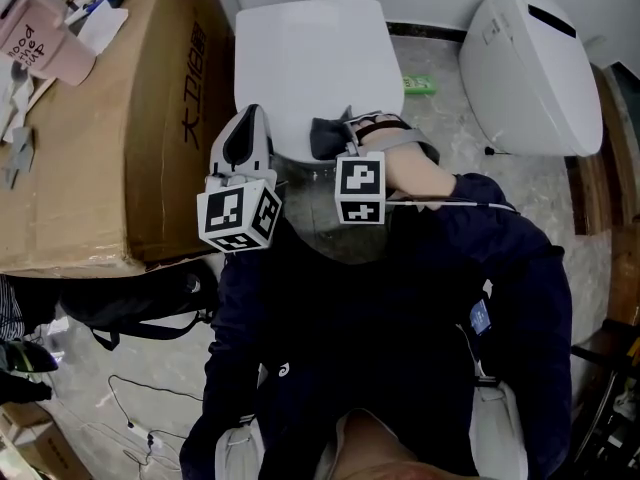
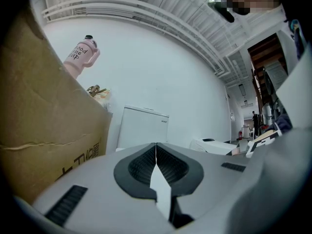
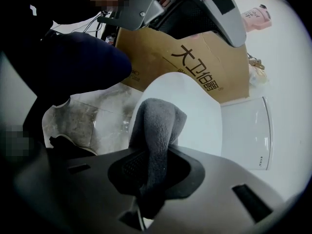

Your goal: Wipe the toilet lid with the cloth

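- The right gripper (image 3: pixel 155 156) is clamped on a folded grey cloth (image 3: pixel 158 117), which pokes out past its jaws. The free wad looks loose, so a hard drag could probably pull it out.
- The left gripper (image 2: pixel 156 149) has its jaws pressed together with nothing between them. It sits just beside the right one and points up toward the wall.
- Both are held close in front of the person's body, with the right forearm reaching forward.
- The cloth hangs at the near edge of the closed white toilet lid (image 1: pixel 310 53); contact cannot be told.
- Only a small wad would meet the lid, so strokes may leave strips unwiped toward the tank (image 3: pixel 248 130).
- A cardboard box (image 1: pixel 110 138) stands just beside the lid, and a wide sweep could knock the left gripper against it.
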Demonstrator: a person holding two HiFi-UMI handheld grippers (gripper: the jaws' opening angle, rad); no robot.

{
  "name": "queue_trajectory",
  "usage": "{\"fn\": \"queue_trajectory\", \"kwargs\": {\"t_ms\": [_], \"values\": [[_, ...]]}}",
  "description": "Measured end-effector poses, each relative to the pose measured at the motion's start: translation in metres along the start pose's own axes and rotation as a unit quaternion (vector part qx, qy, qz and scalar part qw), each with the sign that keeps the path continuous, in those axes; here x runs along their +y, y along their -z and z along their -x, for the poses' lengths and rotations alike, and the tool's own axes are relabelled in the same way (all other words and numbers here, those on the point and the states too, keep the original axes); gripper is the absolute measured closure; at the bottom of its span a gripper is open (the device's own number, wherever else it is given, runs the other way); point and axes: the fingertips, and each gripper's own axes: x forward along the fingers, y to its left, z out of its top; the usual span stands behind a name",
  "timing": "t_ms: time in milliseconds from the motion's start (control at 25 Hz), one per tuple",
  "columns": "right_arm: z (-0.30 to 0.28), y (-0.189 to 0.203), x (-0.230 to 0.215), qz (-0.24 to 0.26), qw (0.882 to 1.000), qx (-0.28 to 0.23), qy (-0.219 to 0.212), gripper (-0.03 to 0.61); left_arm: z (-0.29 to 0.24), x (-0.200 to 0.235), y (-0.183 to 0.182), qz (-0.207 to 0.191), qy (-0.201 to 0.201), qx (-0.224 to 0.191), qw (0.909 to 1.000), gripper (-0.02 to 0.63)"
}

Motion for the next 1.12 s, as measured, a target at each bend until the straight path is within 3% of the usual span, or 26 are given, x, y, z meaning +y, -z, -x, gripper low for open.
{"fn": "queue_trajectory", "kwargs": {"t_ms": [280,600,880,1120], "values": [[0.002,0.003,-0.004,-0.029,0.998,-0.023,-0.044,0.514,0.002,-0.005,0.001,-0.003,0.002,0.004,1.0000,0.597],[-0.024,0.026,-0.108,-0.061,0.995,-0.035,0.072,0.514,0.007,-0.005,0.000,-0.001,-0.010,0.006,0.9999,0.597],[-0.069,0.031,-0.214,-0.045,0.983,-0.042,0.174,0.514,0.025,0.015,-0.008,-0.003,-0.063,0.007,0.9980,0.597],[-0.124,0.015,-0.272,-0.005,0.976,-0.070,0.205,0.514,0.047,0.030,-0.012,-0.015,-0.118,0.013,0.9928,0.598]]}}
